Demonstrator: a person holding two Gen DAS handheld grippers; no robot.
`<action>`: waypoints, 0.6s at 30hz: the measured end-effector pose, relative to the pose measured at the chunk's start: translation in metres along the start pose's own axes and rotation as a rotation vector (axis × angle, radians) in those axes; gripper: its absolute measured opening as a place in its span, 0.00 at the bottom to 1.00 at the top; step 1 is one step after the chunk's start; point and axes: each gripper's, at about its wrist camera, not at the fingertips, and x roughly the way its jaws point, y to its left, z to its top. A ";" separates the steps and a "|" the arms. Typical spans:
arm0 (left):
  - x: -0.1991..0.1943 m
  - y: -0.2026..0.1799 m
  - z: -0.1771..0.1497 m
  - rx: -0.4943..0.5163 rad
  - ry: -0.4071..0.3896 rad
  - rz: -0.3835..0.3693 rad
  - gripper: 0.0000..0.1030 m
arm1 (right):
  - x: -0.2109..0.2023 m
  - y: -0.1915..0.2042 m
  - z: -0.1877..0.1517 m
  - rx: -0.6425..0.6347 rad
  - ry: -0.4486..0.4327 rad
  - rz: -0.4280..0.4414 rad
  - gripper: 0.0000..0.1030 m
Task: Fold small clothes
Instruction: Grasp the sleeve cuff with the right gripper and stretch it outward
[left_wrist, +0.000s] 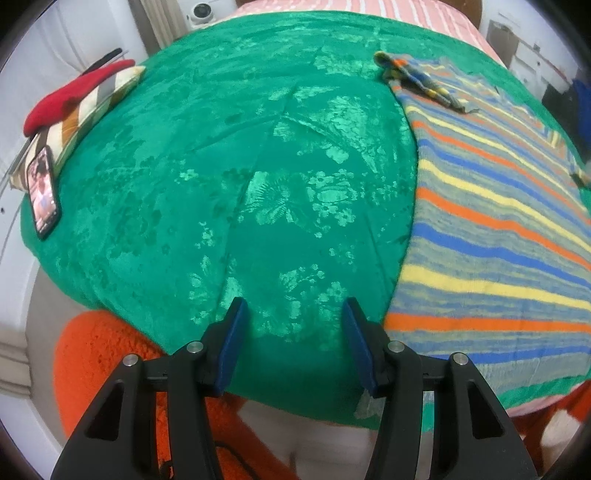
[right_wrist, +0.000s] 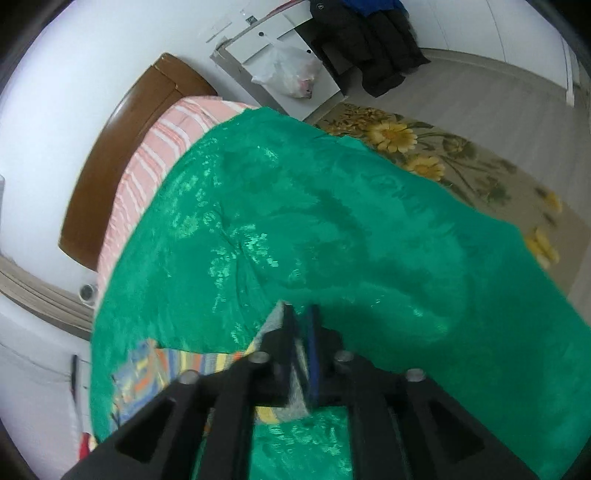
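Observation:
A striped knit garment, in orange, blue, yellow and grey, lies spread on the green floral bedspread at the right of the left wrist view. One sleeve is folded over its far end. My left gripper is open and empty over the bedspread, just left of the garment's near edge. My right gripper is shut on an edge of the striped garment and holds it lifted above the bedspread.
A phone and a striped pillow with a red cloth lie at the bed's left edge. An orange blanket sits below the near edge. A white cabinet, a plastic bag and a floral rug are beyond the bed.

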 end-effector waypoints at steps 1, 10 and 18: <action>-0.001 0.001 0.000 -0.001 -0.003 0.002 0.54 | -0.003 0.000 -0.001 -0.005 -0.004 0.008 0.25; 0.000 0.005 0.004 -0.034 0.012 -0.007 0.54 | -0.027 0.010 -0.058 -0.505 0.134 -0.101 0.25; -0.009 0.000 0.004 -0.022 0.004 0.010 0.54 | 0.000 0.052 -0.049 -0.634 0.049 -0.057 0.22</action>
